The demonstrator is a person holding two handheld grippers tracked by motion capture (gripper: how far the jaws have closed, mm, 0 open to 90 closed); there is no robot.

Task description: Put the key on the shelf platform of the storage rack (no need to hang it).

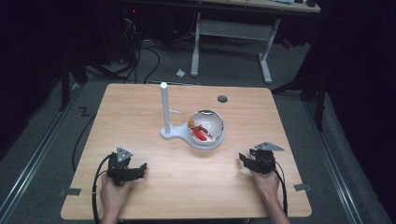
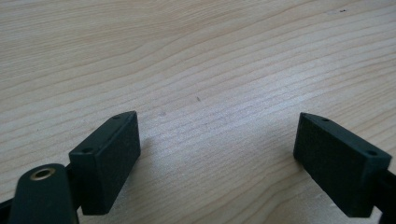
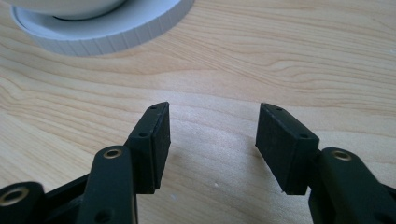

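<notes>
Left gripper (image 1: 138, 169): black two-jaw tool with a grey three-cornered plate on top, held in the person's left hand (image 1: 113, 192) near the front left of the table; its jaws point toward the table's middle.
Left jaws: spread wide apart in the left gripper view (image 2: 217, 149), with bare wood grain between the flat black pads and nothing held.
Right gripper (image 1: 243, 160): black two-jaw tool with the same grey plate, held in the person's right hand (image 1: 266, 183) near the front right of the table; a black cable trails back along the forearm.
Right jaws: apart in the right gripper view (image 3: 212, 135), a narrower gap than the left pair, bare wood between them and nothing clamped.
Table (image 1: 140, 107): light wooden top with rounded corners, both grippers resting low over it, well apart from each other.
Bowl (image 1: 217, 126): shiny round metal bowl sitting in the ring of a white plastic stand, near the table's centre, ahead of both grippers and closer to the right one.
Bowl contents: red chilli pepper (image 1: 200, 133) and a small orange-yellow item behind it, too small to identify.
Stand (image 1: 170, 132): white plastic base whose ribbed round rim (image 3: 121, 30) lies ahead of the right jaws at upper left of the right gripper view.
Post (image 1: 164, 105): white upright rod rising from the stand's left end, just beside the bowl.
Grommet (image 1: 222, 98): dark round cap set in the table's far edge area, behind the bowl.
</notes>
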